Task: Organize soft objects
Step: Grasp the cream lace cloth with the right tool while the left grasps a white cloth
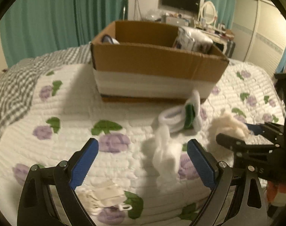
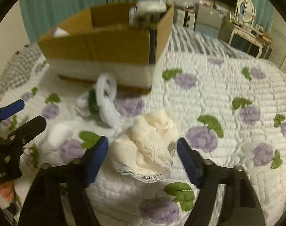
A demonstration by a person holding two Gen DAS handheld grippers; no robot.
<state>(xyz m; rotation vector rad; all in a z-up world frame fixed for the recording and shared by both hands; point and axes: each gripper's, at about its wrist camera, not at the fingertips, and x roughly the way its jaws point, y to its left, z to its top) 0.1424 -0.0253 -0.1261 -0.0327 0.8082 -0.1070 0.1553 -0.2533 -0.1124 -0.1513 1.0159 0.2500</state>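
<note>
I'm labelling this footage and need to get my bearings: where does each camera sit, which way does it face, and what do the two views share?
Left wrist: sits on the left gripper, looking forward over the bed at the white cloth between its open jaws; the right gripper shows at right.
Right wrist: sits on the right gripper, facing the cream cloth between its open jaws; the left gripper and a fingertip show at left.
Shared: cardboard box, floral quilt, white-and-green bundle.
</note>
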